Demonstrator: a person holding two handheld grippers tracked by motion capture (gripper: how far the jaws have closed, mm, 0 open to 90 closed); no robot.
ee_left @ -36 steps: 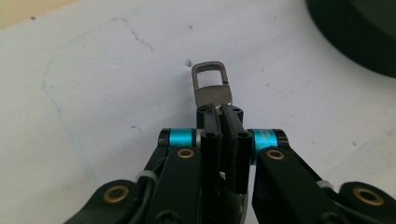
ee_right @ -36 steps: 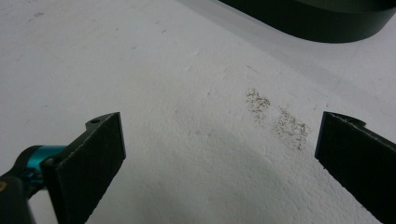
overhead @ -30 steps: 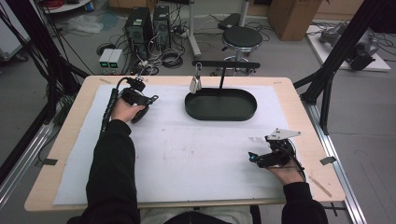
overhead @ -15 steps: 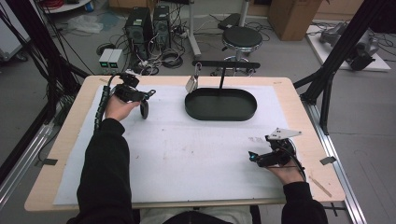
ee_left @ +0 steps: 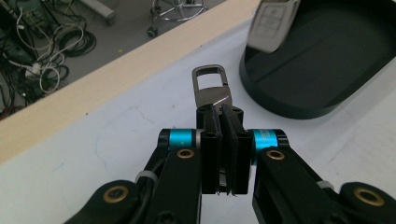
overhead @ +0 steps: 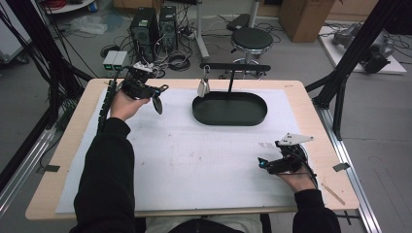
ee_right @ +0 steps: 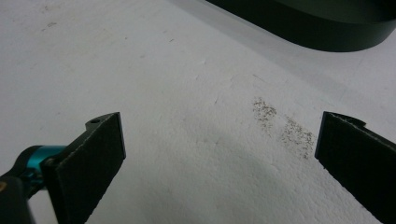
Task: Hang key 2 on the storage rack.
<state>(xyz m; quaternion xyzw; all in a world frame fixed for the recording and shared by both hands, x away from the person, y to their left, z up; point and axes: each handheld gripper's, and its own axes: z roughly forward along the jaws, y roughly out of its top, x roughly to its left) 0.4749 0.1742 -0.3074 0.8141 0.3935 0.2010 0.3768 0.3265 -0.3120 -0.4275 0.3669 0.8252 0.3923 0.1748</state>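
While the left gripper (ee_left: 223,126) hangs above the far left part of the white sheet (overhead: 194,160), its black jaws are pinched together on a metal clip (ee_left: 211,86), a small silver carabiner-style loop that sticks out past the jaw tips with its open rectangular eye pointing away from the hand. Seen from the high view, the left gripper (overhead: 156,99) is raised off the table near the far left corner, and the clip is too small to make out there. Just to its right sits a black oval tray (overhead: 229,109) with a thin black stand (overhead: 234,68) rising from its far edge; a silver car key fob (overhead: 203,87) dangles from the stand's crossbar over the tray's left end. No writing on the fob can be read. Well apart, at the near right of the wooden table (overhead: 311,97), the right gripper (overhead: 265,164) rests low over the sheet with its jaws spread wide and nothing between them.
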